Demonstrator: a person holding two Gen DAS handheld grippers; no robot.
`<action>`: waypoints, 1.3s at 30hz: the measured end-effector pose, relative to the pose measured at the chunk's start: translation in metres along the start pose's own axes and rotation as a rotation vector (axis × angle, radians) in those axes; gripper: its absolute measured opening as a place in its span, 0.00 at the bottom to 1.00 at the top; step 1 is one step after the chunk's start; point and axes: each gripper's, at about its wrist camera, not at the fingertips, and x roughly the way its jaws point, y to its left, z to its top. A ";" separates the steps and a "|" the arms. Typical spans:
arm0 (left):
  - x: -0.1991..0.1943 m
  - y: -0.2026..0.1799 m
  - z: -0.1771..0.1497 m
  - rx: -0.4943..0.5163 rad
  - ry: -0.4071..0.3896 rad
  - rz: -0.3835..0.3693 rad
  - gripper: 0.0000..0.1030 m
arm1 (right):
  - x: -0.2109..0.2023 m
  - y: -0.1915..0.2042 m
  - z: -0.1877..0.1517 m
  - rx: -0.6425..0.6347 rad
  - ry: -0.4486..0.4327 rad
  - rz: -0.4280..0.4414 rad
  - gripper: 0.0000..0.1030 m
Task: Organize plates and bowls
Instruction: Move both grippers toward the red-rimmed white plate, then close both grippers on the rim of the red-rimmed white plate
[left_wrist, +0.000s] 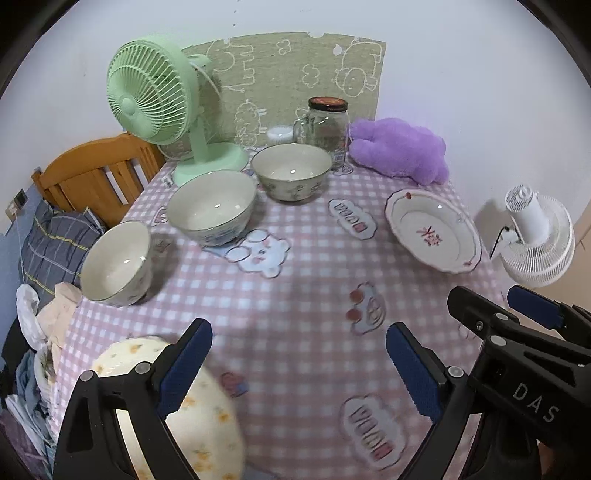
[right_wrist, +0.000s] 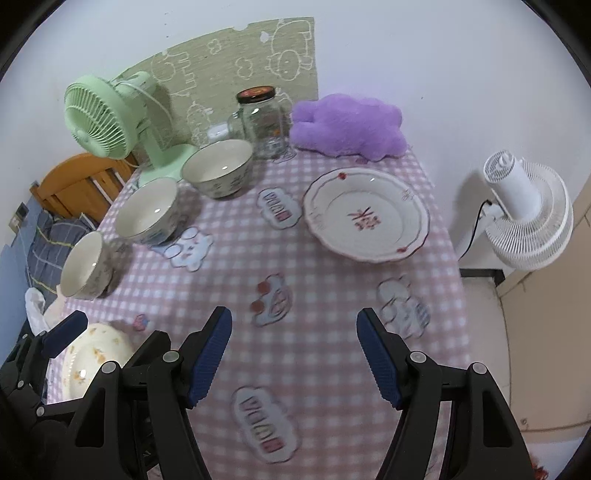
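Note:
Three cream bowls stand in a diagonal row on the left of the table: near, middle, far. A white plate with red flowers lies at the right. A cream plate with yellow flowers lies at the near left corner. My left gripper is open above the table, its left finger over the yellow-flowered plate. My right gripper is open and empty over the near table; it also shows in the left wrist view.
A green fan, a glass jar with a dark lid and a purple plush stand along the table's back edge. A white fan stands off the table's right side. A wooden bed frame and bedding lie to the left.

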 end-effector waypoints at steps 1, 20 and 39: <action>0.002 -0.006 0.003 -0.002 -0.001 0.003 0.93 | 0.001 -0.007 0.004 -0.005 -0.007 0.003 0.71; 0.077 -0.092 0.065 -0.003 0.000 -0.018 0.83 | 0.062 -0.105 0.077 0.000 -0.060 0.023 0.82; 0.178 -0.137 0.091 0.044 0.065 0.001 0.71 | 0.157 -0.154 0.109 0.067 -0.012 -0.057 0.82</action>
